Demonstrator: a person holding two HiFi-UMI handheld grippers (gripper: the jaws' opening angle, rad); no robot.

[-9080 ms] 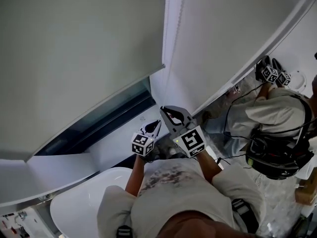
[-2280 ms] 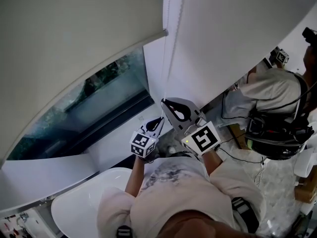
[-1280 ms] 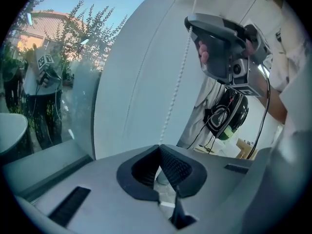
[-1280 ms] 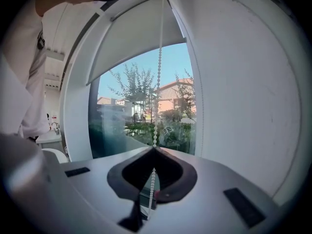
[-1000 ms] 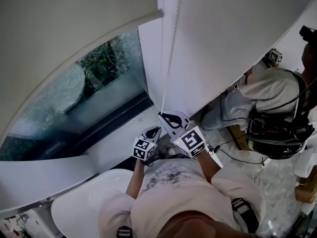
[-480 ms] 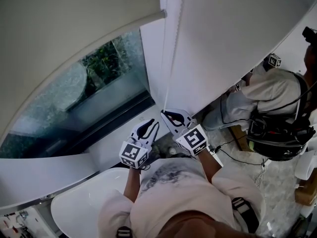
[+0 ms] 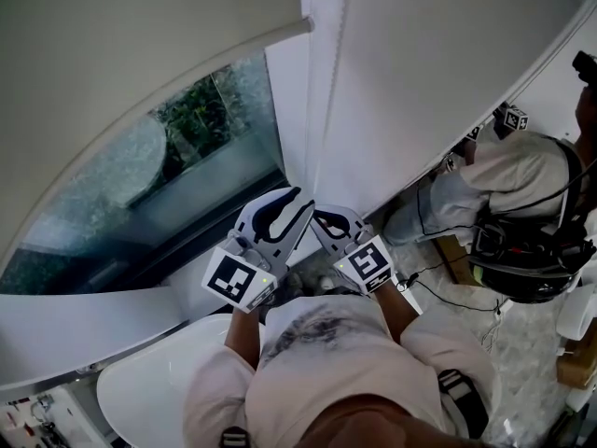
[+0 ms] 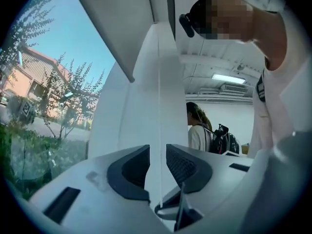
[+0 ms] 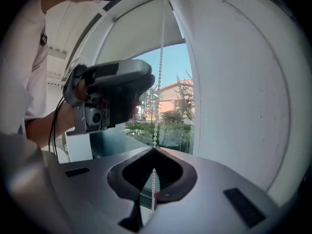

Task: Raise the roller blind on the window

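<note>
The roller blind (image 7: 121,54) is hanging partly raised at 10 o'clock in the head view. Its bottom bar (image 7: 201,68) is crossing the window glass (image 7: 177,161), and trees are showing through the uncovered lower part. The bead chain (image 7: 328,110) is running down the white window frame (image 7: 284,101) from 12 o'clock toward the two grippers at the centre.

The left gripper (image 7: 297,202) is pointing up along the frame. Its jaws have just been opening and are standing a narrow way apart. In the left gripper view the chain (image 8: 159,106) is passing straight down through the gap between them, and neither pad is pressing on it.

The right gripper (image 7: 317,215) is sitting just beside the left one, at its 3 o'clock, and slightly lower. In the right gripper view its jaws are closing tip to tip on the chain (image 9: 157,116). The chain is rising from the pinch toward 12 o'clock, and a short length is dangling inside the hollow below the tips. The left gripper is showing at 10 o'clock in that view, with a hand wrapping around it.

A white tub (image 7: 140,390) is curving along at 7 o'clock in the head view. A second person (image 7: 504,185) with a dark backpack is standing at 3 o'clock, well apart from the window.
</note>
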